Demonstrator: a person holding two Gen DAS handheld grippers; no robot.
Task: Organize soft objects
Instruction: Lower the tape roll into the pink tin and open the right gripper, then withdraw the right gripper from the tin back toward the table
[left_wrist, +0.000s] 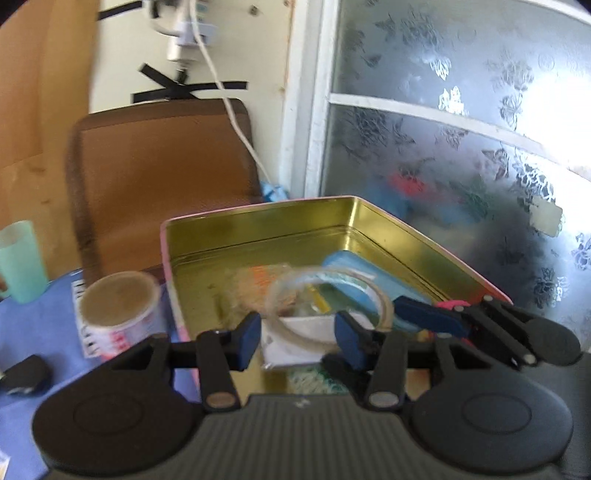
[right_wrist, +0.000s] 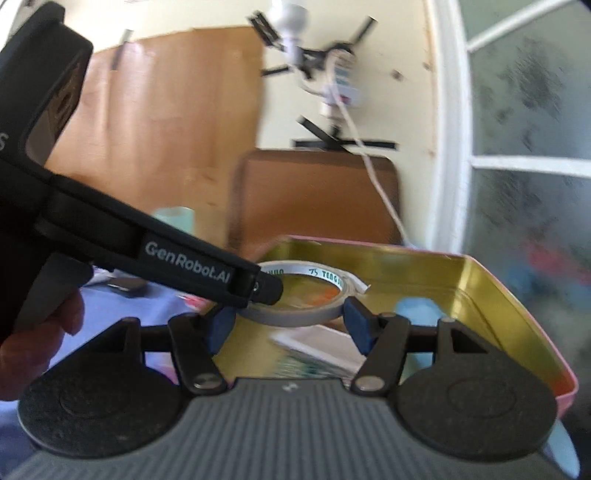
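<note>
left gripper (left_wrist: 299, 332): nearest item, over the near edge of the tin. its blue pads stand at a narrow gap, and the near arc of the tape ring (right_wrist: 295, 316) crosses that gap. cannot tell whether the pads nip it.

right gripper (right_wrist: 290, 325): jaws at a medium spread, one pad at each side of the ring. it reads as clamped across the ring's width by the pad tips only.

tape ring: small, whitish, with green print inside and a loose tail at its right. it is held above the tin, apparently clear of the contents.

tin (left_wrist: 258, 225): gold inside, pink outside, lid off. contents are a blue item (left_wrist: 351, 266), a white packet (left_wrist: 306, 332) and an orange fuzzy piece (left_wrist: 255, 280), all blurred.

large tape roll (left_wrist: 118, 302): stands on the blue cloth (left_wrist: 37, 325), just beside the tin's left wall.

green cup (left_wrist: 18, 258): far left, well apart.

hazards, as judged:
- the tip-only hold may let the ring pop free.
- the left tip crowds the ring's rim and could knock it loose.
- the loose tail may stick to a pad or to the contents on release.
</note>
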